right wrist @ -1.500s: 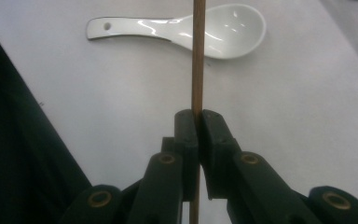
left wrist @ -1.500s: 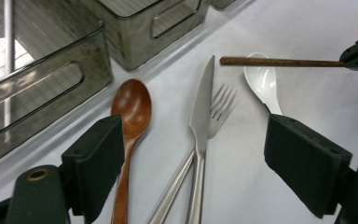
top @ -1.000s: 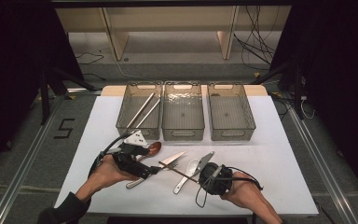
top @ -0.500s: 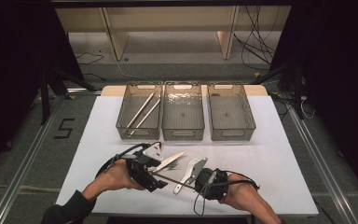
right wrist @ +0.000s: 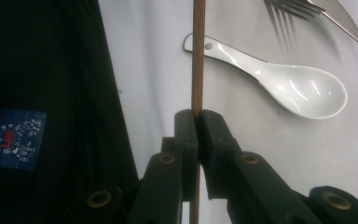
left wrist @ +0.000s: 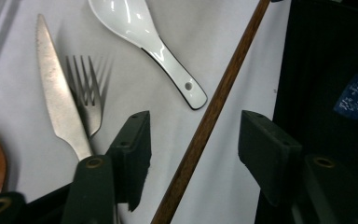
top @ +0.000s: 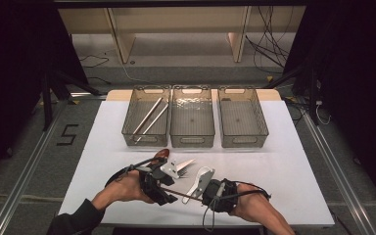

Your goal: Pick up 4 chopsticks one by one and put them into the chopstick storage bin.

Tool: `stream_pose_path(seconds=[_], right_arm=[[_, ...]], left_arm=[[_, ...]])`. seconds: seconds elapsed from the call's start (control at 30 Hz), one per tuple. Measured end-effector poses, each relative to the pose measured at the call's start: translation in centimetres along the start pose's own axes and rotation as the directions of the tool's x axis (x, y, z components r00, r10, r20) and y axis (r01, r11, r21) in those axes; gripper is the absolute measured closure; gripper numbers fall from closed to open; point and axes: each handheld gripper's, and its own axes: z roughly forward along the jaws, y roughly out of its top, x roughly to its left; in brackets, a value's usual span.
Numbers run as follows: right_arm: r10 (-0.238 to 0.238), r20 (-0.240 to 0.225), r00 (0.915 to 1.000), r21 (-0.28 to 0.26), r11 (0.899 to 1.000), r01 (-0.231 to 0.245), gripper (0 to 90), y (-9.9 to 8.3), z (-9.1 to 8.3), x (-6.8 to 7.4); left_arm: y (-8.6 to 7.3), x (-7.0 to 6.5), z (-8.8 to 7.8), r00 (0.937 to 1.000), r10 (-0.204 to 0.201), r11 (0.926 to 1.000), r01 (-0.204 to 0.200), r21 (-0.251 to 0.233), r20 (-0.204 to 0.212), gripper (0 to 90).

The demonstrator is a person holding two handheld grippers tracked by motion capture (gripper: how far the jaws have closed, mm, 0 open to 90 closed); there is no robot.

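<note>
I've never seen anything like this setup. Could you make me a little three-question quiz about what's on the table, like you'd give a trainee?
1. True or false: the right tool is clamped on the wooden stick.
2. Which of the clear bins holds the two metal sticks? A) left B) middle C) right
3. In a few words: what white thing lies on the table near the fork and the knife?

Key:
1. True; its jaws are closed on the stick.
2. A, the left bin.
3. The white spoon.
</note>
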Motion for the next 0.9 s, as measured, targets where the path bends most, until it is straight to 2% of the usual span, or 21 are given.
stream_pose_path(seconds=[0.03, 0.1, 0.2, 0.23, 0.37, 0.4, 0.47, 0.57, 0.6, 0.63, 0.67, 0.9], right_arm=[[-0.014, -0.005, 0.9999, 0.003, 1.0, 0.014, 86.2, 0.0, -0.04, -0.03], [-0.007, -0.005, 1.0, -0.001, 1.0, 0.007, 86.2, 0.06, -0.04, 0.11], [-0.024, -0.011, 0.9997, 0.008, 1.0, 0.024, 86.2, 0.09, -0.1, 0.11], [-0.014, -0.011, 0.9998, -0.005, 1.0, 0.014, 86.2, 0.09, 0.0, 0.19], [-0.023, -0.01, 0.9997, -0.001, 1.0, 0.023, 86.2, 0.11, 0.03, 0.25], [-0.032, -0.025, 0.9992, 0.012, 0.999, 0.032, 86.2, 0.15, -0.07, 0.19], [-0.037, -0.013, 0.9992, 0.0, 0.999, 0.037, 86.2, 0.1, 0.03, 0.28], [-0.032, -0.027, 0.9991, 0.008, 0.999, 0.032, 86.1, 0.13, -0.05, 0.29], [-0.044, -0.027, 0.9986, 0.01, 0.999, 0.045, 86.1, 0.11, -0.05, 0.22], [-0.032, -0.027, 0.9991, 0.006, 0.999, 0.033, 86.1, 0.12, -0.06, 0.28], [-0.044, -0.027, 0.9987, 0.009, 0.999, 0.044, 86.1, 0.1, -0.09, 0.25], [-0.067, -0.033, 0.9972, 0.004, 0.998, 0.067, 85.7, 0.0, -0.04, 0.23]], left_arm=[[0.01, -0.09, 0.04, 1.0, 0.008, 1.0, -0.008, 0.003, -0.004, 46.7], [0.03, -0.27, 0.12, 0.9995, 0.033, 0.9994, -0.033, 0.008, 0.0, 49.8], [0.06, -0.39, 0.25, 0.9991, 0.041, 0.9989, -0.041, 0.021, 0.007, 55.1], [0.06, -0.4, 0.3, 0.9989, 0.046, 0.9987, -0.046, 0.023, 0.009, 56.8], [0.1, -0.46, 0.37, 0.9981, 0.059, 0.9973, -0.06, 0.042, 0.015, 62.7], [0.1, -0.45, 0.38, 0.9982, 0.058, 0.9975, -0.058, 0.041, 0.017, 64.0], [0.1, -0.43, 0.36, 0.998, 0.058, 0.9971, -0.059, 0.047, 0.025, 66.5], [0.06, -0.34, 0.38, 0.9976, 0.064, 0.9962, -0.065, 0.058, 0.028, 69.7], [0.04, -0.34, 0.42, 0.9978, 0.06, 0.9964, -0.061, 0.058, 0.027, 70.6], [0.02, -0.32, 0.42, 0.9976, 0.062, 0.9961, -0.064, 0.061, 0.03, 71.8], [0.0, -0.36, 0.46, 0.9975, 0.061, 0.9962, -0.063, 0.06, 0.034, 72.4], [-0.15, -0.54, 0.43, 0.9928, 0.104, 0.9925, -0.108, 0.058, 0.06, 76.9]])
